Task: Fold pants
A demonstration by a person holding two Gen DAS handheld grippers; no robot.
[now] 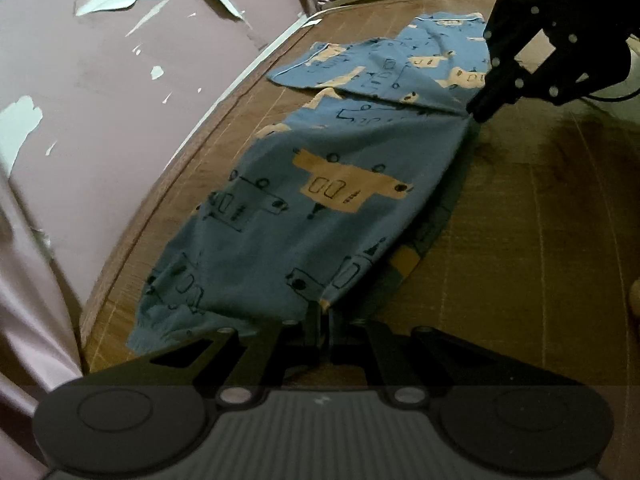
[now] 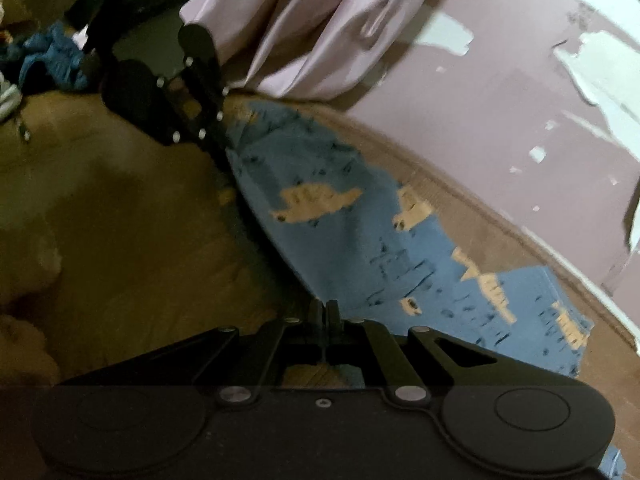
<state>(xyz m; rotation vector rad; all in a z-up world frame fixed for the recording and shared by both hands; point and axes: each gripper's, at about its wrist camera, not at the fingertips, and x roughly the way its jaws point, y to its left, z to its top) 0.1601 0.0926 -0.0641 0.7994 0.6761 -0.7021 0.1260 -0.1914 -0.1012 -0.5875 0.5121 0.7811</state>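
left gripper (image 1: 323, 312) clamps pants (image 1: 320, 184) | right gripper (image 2: 325, 308) clamps pants edge

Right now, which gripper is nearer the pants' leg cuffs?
Right. The right gripper pinches the edge of the pants midway, nearer the cuffs; the left gripper clamps the same edge at the opposite end.

Dim room: peeling mauve wall (image 1: 120, 92), wooden table (image 1: 540, 240), perhaps pink curtains (image 2: 320, 20)
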